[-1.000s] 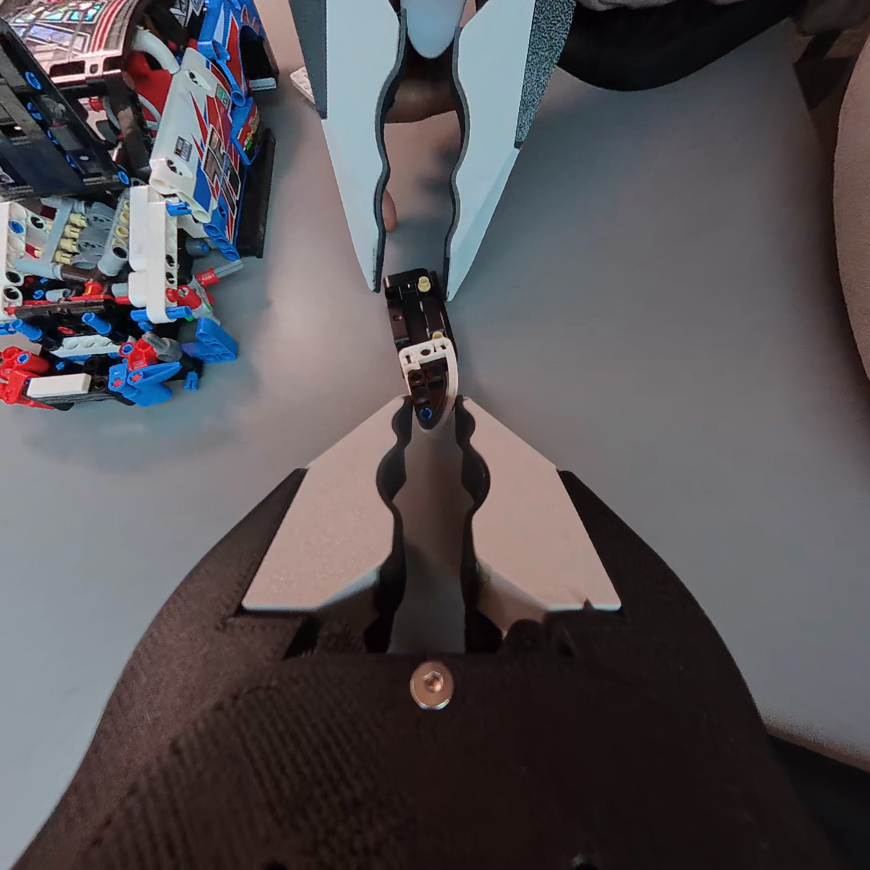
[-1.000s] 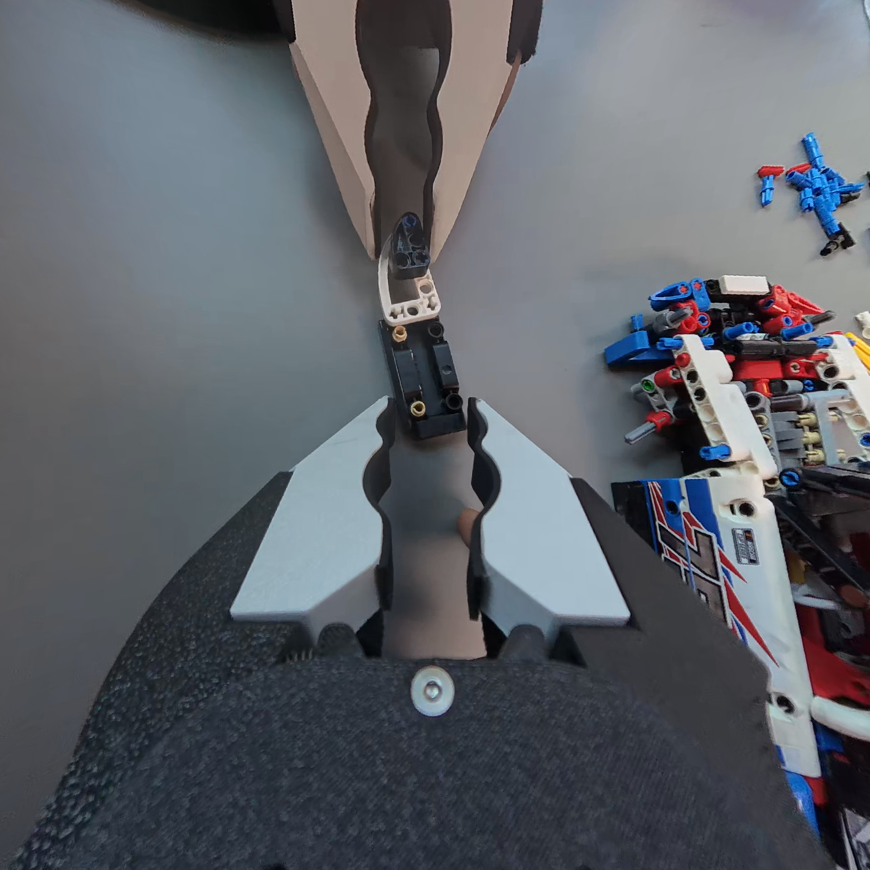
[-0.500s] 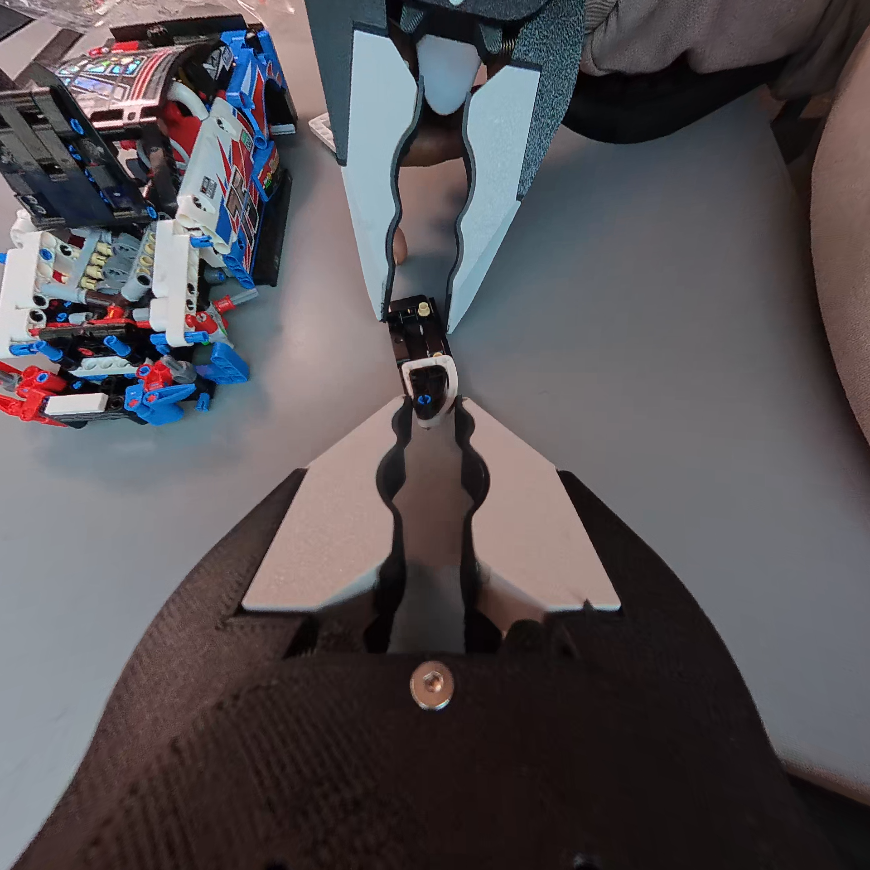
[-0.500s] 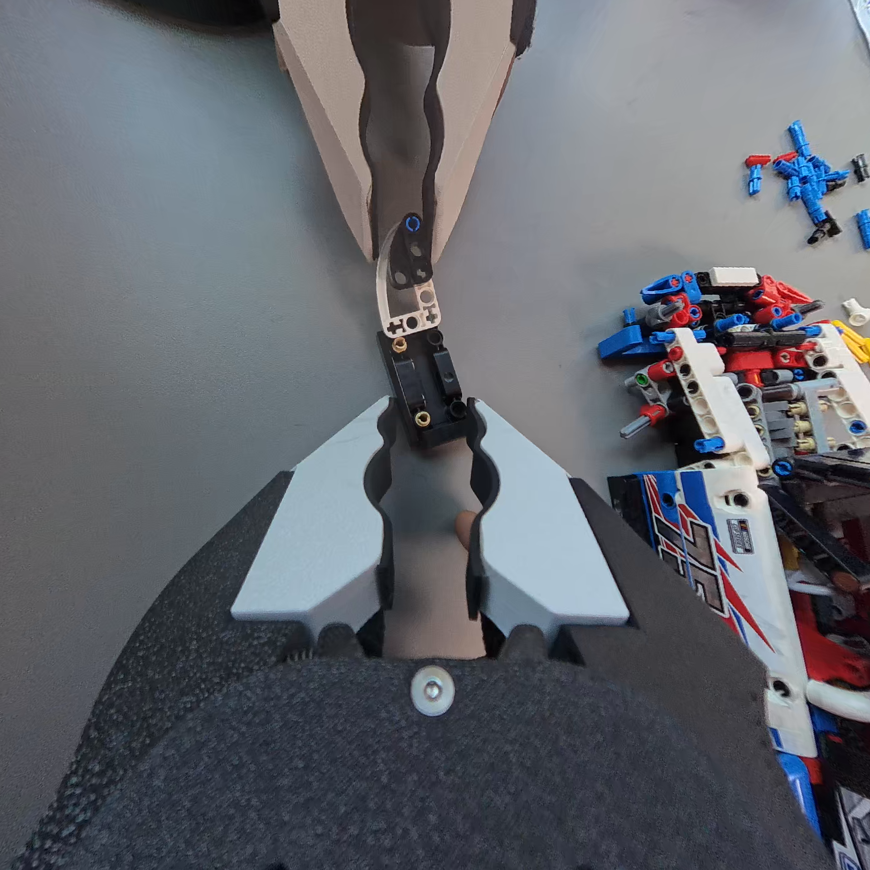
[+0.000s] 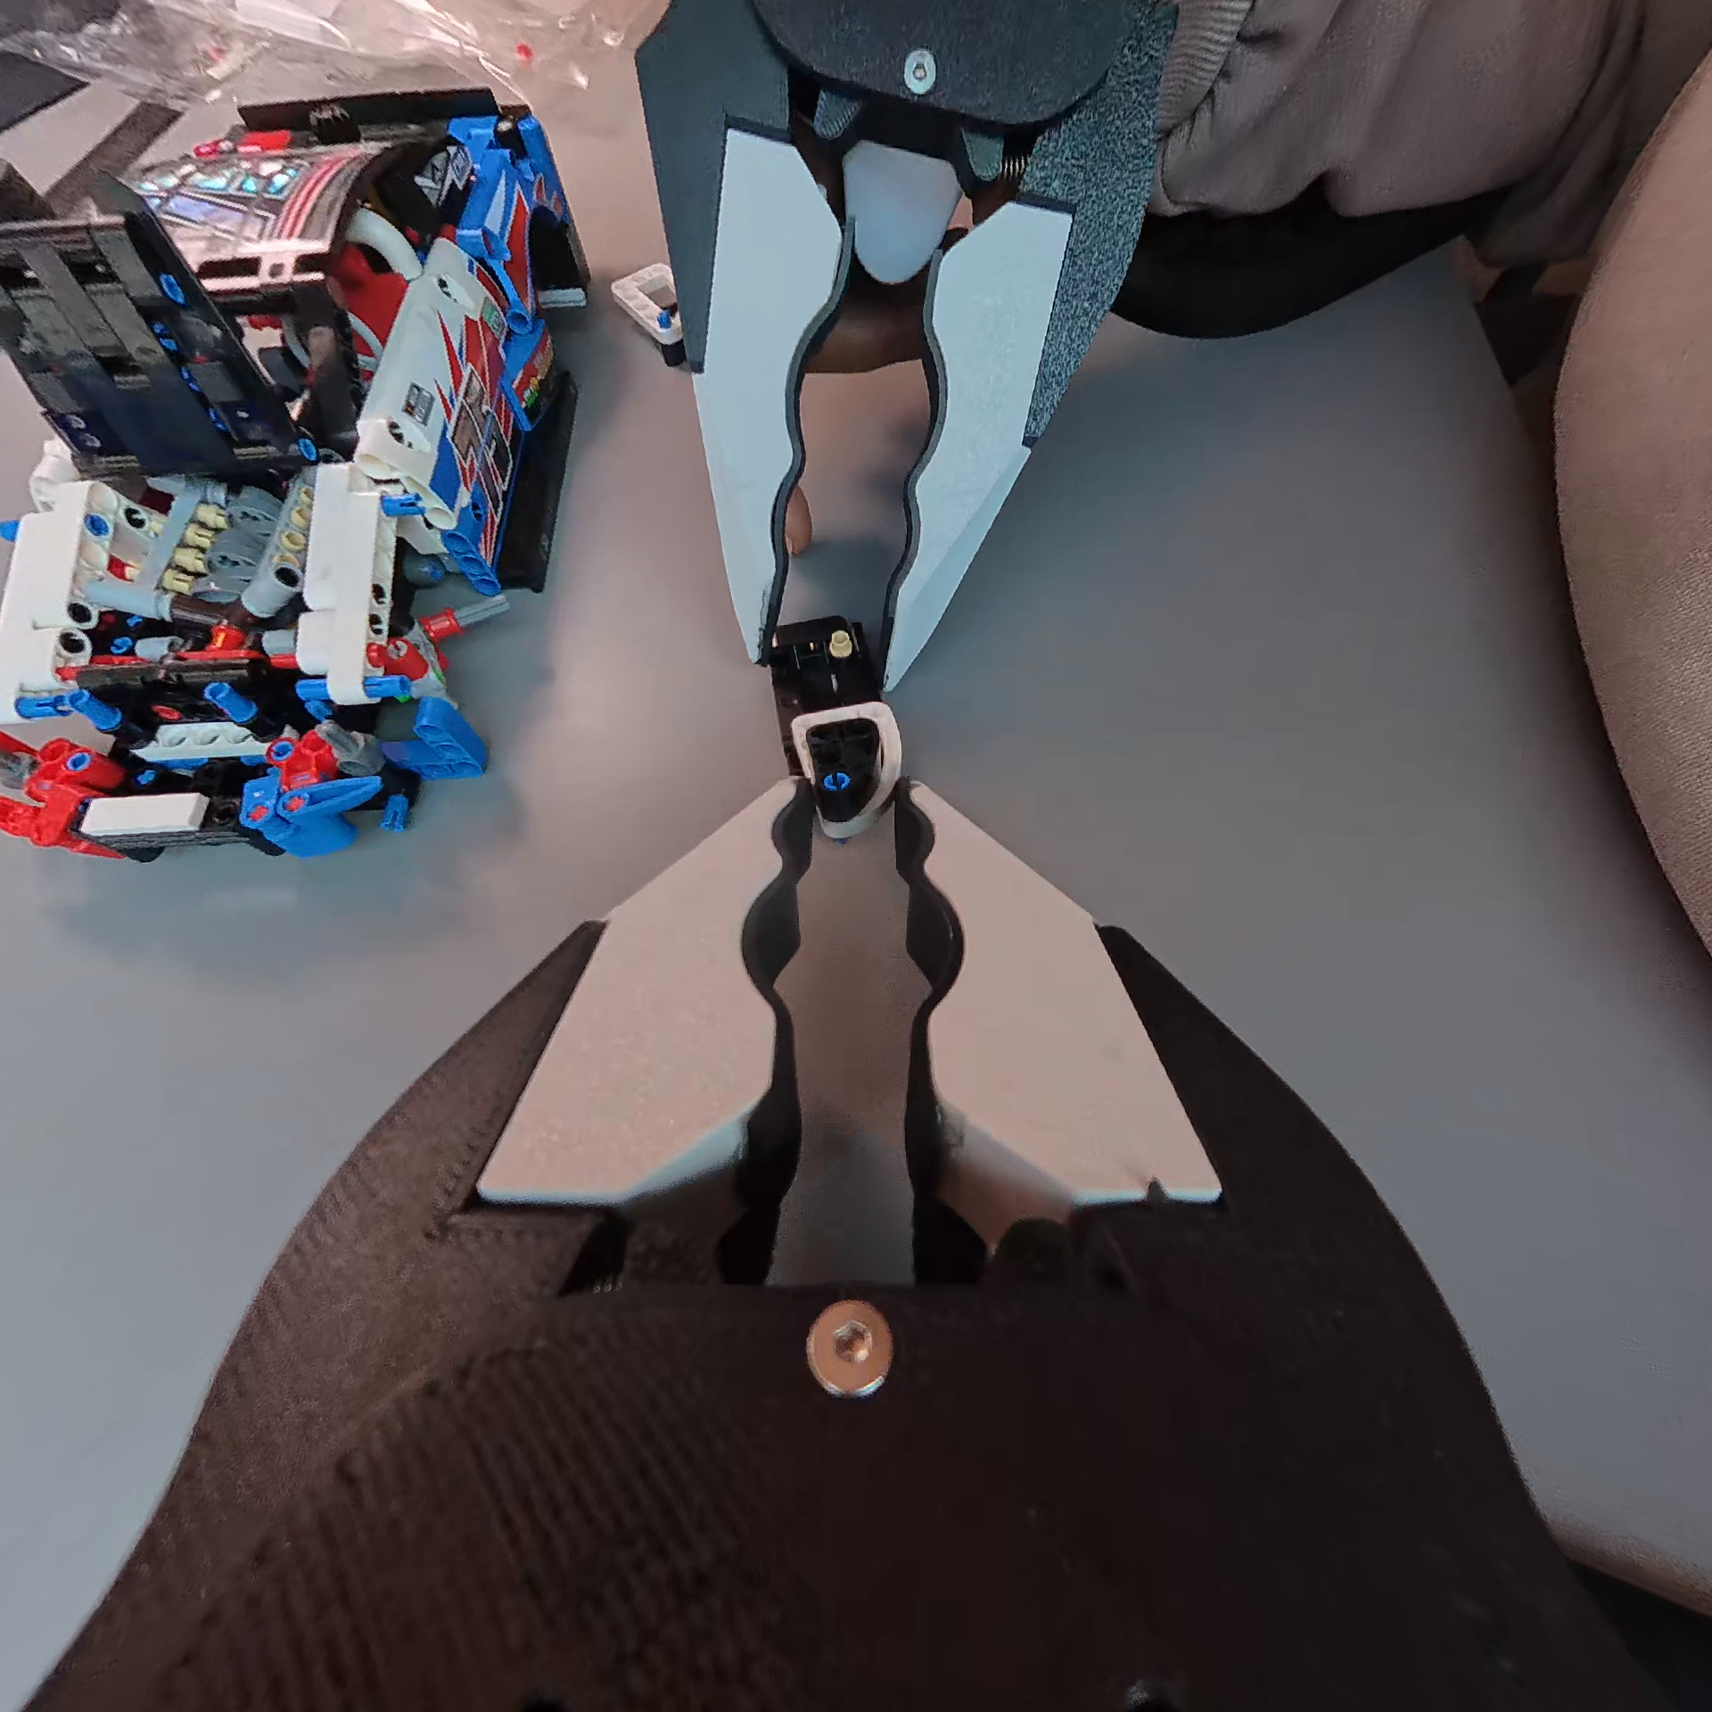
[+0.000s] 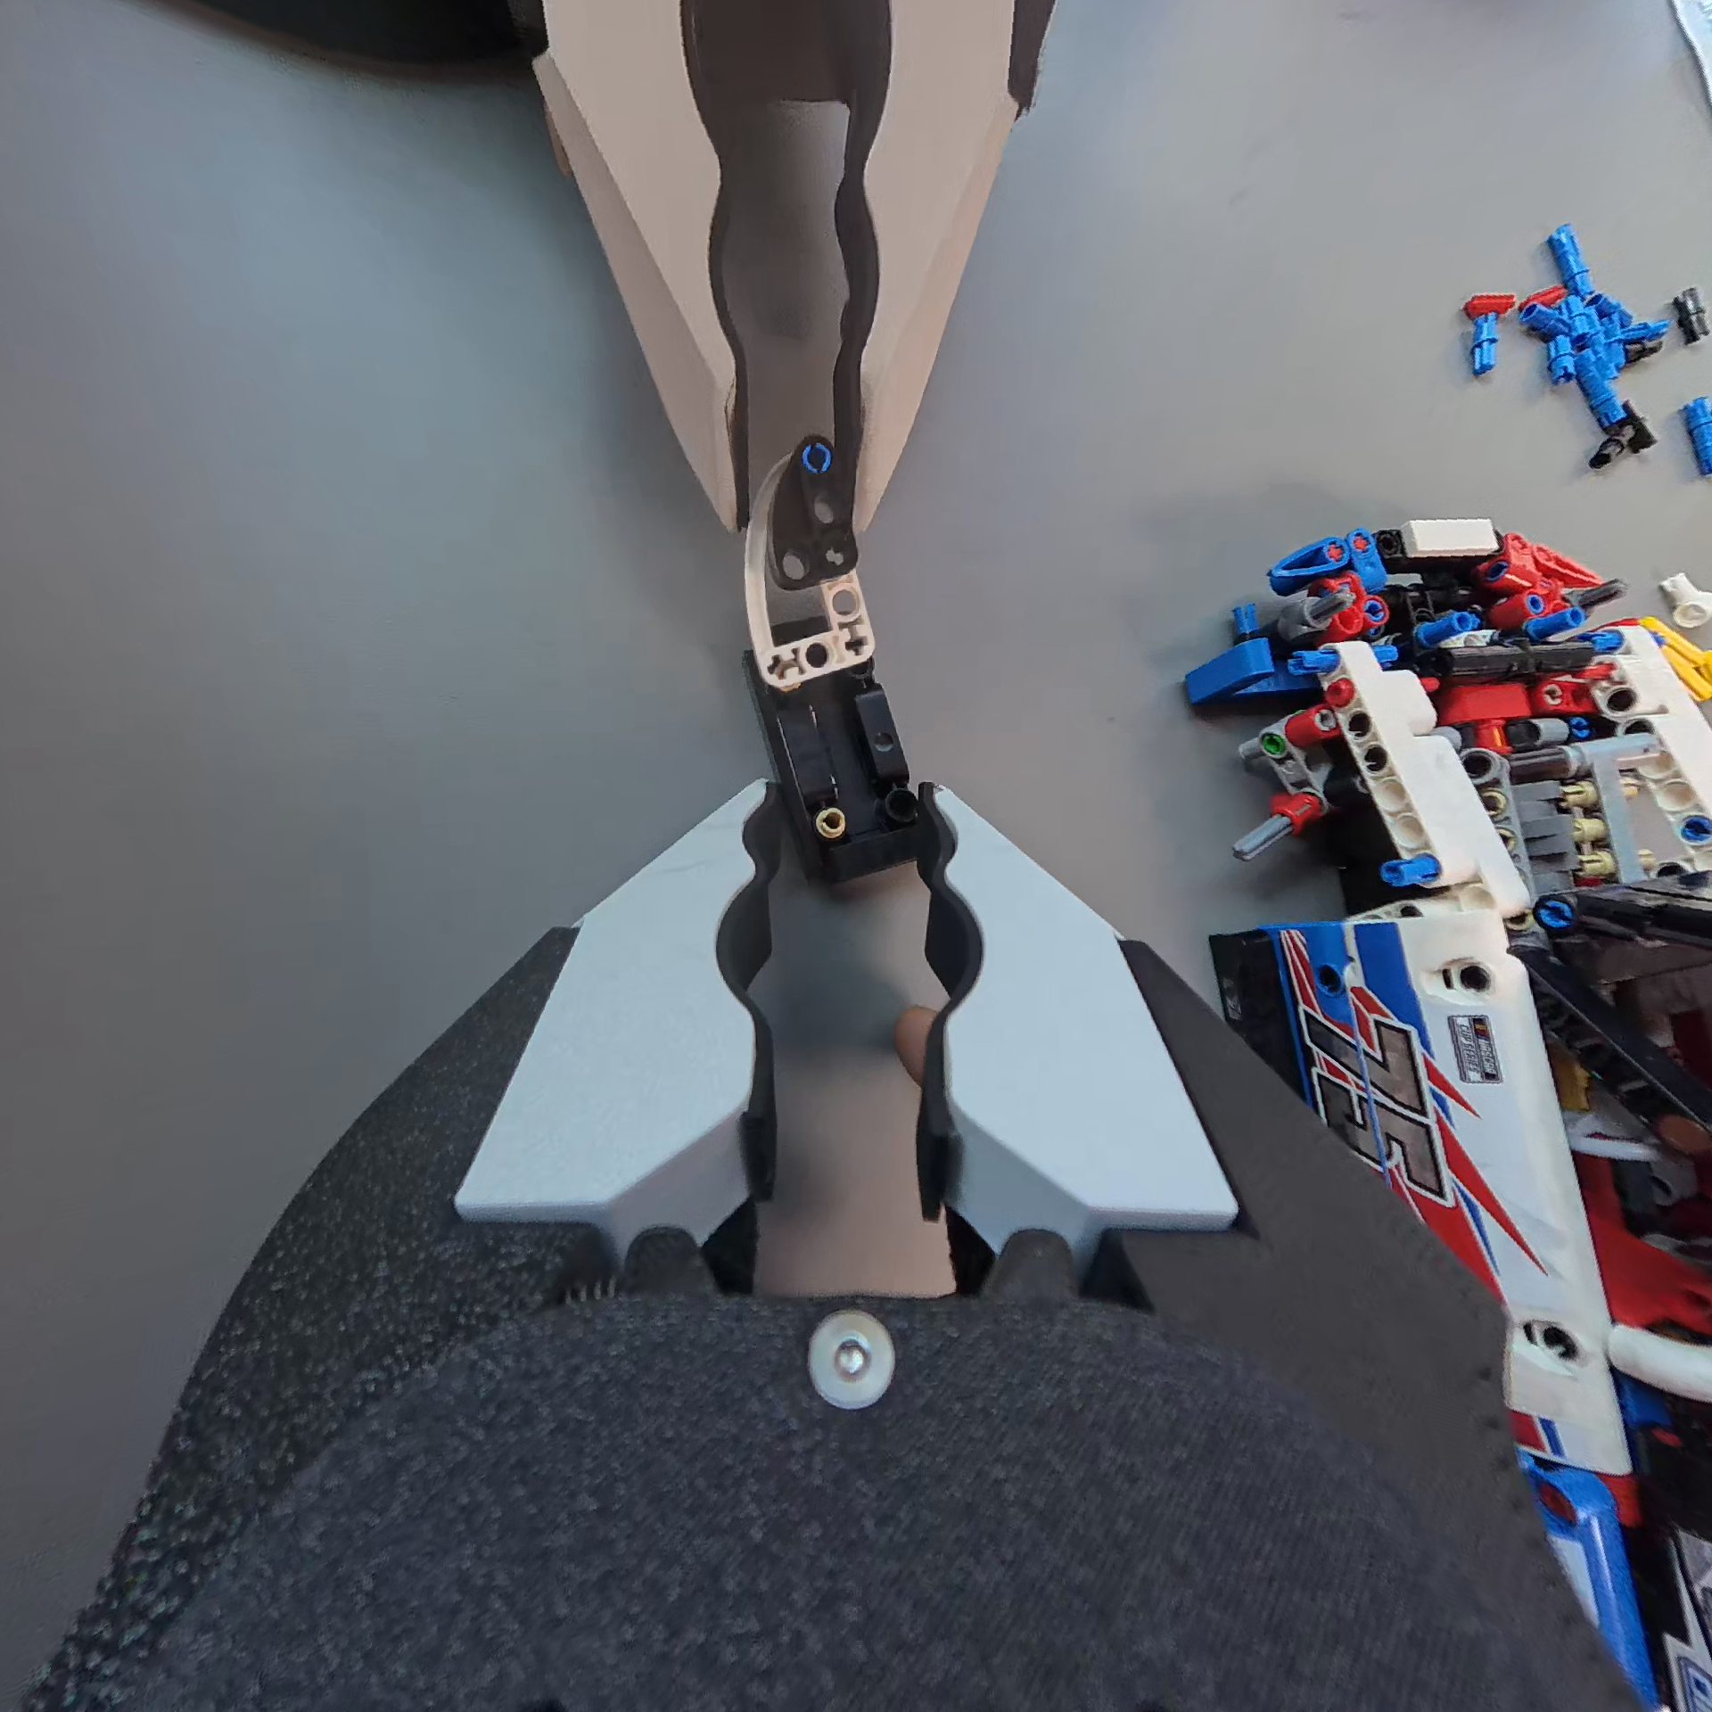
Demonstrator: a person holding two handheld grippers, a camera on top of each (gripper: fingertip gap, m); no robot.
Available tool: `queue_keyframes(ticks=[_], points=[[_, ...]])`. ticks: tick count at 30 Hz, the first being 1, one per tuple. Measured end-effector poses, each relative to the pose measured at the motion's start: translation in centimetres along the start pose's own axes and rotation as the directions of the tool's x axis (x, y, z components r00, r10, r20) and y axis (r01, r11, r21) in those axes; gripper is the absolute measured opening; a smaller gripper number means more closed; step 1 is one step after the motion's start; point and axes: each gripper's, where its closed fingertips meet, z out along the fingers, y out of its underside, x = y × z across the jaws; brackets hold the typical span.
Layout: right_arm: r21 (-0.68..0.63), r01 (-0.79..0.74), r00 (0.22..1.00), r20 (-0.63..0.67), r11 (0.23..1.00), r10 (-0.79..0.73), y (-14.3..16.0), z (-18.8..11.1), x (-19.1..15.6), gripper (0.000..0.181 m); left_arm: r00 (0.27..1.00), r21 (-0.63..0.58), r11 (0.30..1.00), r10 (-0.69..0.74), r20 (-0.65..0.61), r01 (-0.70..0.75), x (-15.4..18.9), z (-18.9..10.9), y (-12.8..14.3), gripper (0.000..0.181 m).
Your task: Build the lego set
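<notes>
My left gripper [image 5: 848, 808] is shut on a white curved panel with a black beam and blue pin [image 5: 845, 769]. My right gripper [image 6: 843, 820] is shut on a black block with a tan pin [image 6: 848, 787]. The two grippers face each other tip to tip above the grey table. The white panel's end [image 6: 815, 653] touches the top of the black block [image 5: 824, 658]. The right gripper [image 5: 824, 639] comes in from the top of the left wrist view. The left gripper [image 6: 801, 519] comes in from the top of the right wrist view.
A partly built red, white and blue lego car [image 5: 278, 445] lies left of the grippers in the left wrist view and on the right in the right wrist view [image 6: 1482, 834]. Loose blue pins [image 6: 1584, 343] lie far right. A small white frame piece [image 5: 653, 296], plastic bags [image 5: 278, 37] and a sleeve [image 5: 1390, 111] are beyond. The tips of one gripper are about 5 cm away from the tips of the other.
The white panel has tilted against the black block, so its blue pin end now faces the left camera more. Both grippers keep their hold and the pieces stay touching.
</notes>
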Motion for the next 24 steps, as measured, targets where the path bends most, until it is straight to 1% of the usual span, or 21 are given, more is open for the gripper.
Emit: queue_keyframes(ticks=[3, 12, 13, 15, 17, 20, 24], points=[[-0.001, -0.004, 1.000, -0.006, 1.000, 0.004, 0.0, 0.0, 0.0, 0.026, 1.000, -0.046, 0.999, 0.010, 0.000, -0.010, 0.1, 0.4, 0.7, 0.015], [-0.002, -0.043, 0.998, -0.038, 0.999, 0.043, -0.1, 0.1, 0.4, 0.026, 1.000, -0.055, 0.998, -0.006, 0.004, 0.006, -0.1, 0.2, 0.9, 0.015], [0.004, -0.045, 0.998, -0.043, 0.999, 0.045, -0.1, 0.1, 0.5, 0.027, 1.000, -0.055, 0.998, -0.009, 0.003, 0.009, -0.1, 0.2, 0.9, 0.015], [0.033, -0.045, 0.998, -0.038, 0.998, 0.046, -0.4, -0.2, 0.5, 0.033, 1.000, -0.053, 0.998, -0.018, -0.002, 0.018, -0.1, 0.1, 0.9, 0.015], [0.092, -0.053, 0.998, -0.025, 0.994, 0.055, -1.2, -0.9, 0.6, 0.035, 1.000, -0.048, 0.998, -0.029, 0.000, 0.029, -0.3, 0.0, 0.9, 0.015], [0.169, -0.072, 0.997, -0.001, 0.983, 0.074, -2.3, -1.6, 0.6, 0.030, 0.999, -0.045, 0.998, -0.044, -0.002, 0.043, -0.4, -0.1, 0.8, 0.015], [0.182, -0.067, 0.998, 0.006, 0.981, 0.067, -2.6, -1.2, 0.3, 0.020, 0.998, -0.044, 0.997, -0.062, 0.006, 0.062, -0.7, -0.1, 0.8, 0.015]])
